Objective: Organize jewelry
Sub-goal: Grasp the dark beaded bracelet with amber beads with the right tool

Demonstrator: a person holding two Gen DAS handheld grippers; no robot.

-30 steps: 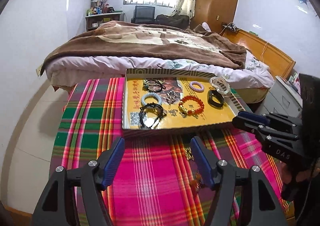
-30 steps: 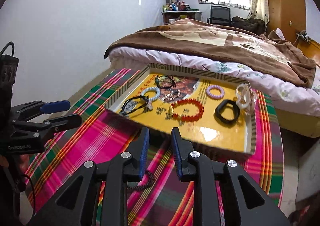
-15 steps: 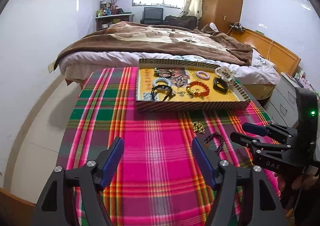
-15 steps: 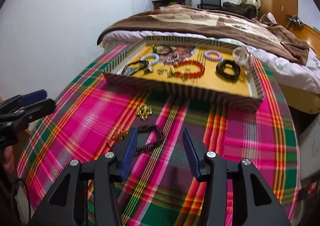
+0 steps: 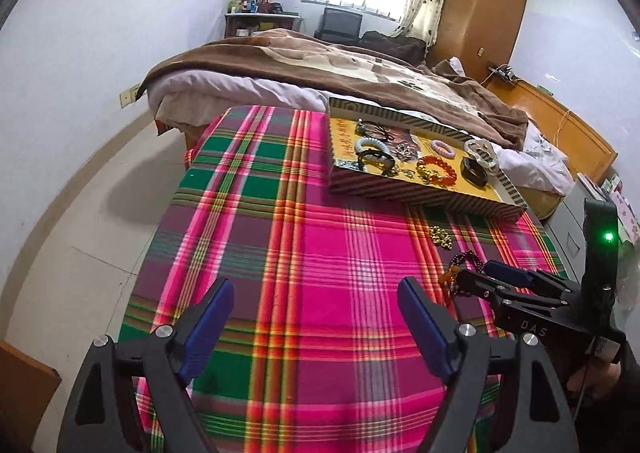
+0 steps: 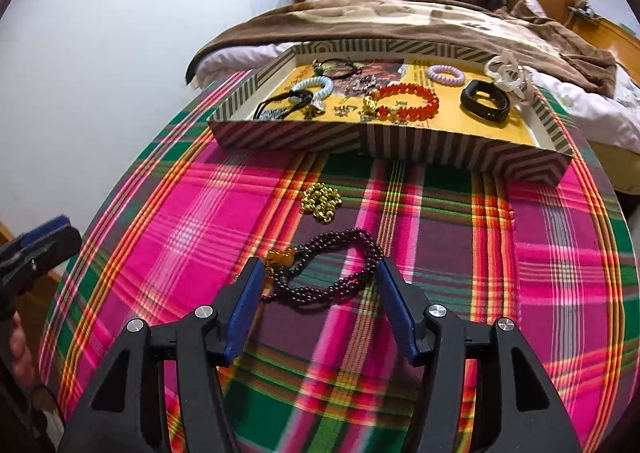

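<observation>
A dark purple bead bracelet (image 6: 332,271) with a gold charm lies on the plaid cloth, between the open fingers of my right gripper (image 6: 320,293), which straddles it low over the table. A small gold chain (image 6: 321,200) lies just beyond it. The striped tray (image 6: 400,143) with a yellow floor holds several bracelets, among them a red bead one (image 6: 404,101) and a black band (image 6: 485,100). My left gripper (image 5: 316,317) is open and empty above the cloth at the near left. In the left wrist view the right gripper (image 5: 480,281) sits over the purple bracelet (image 5: 464,259), near the gold chain (image 5: 440,235) and the tray (image 5: 420,193).
The table is covered by a pink, green and purple plaid cloth (image 5: 304,245). A bed with a brown blanket (image 5: 340,69) stands right behind the tray. A grey cabinet (image 5: 576,221) is at the table's right; the floor drops away on the left.
Both grippers have pulled back from the tray toward the near side of the table. My right gripper has opened wider and lowered around the purple bracelet.
</observation>
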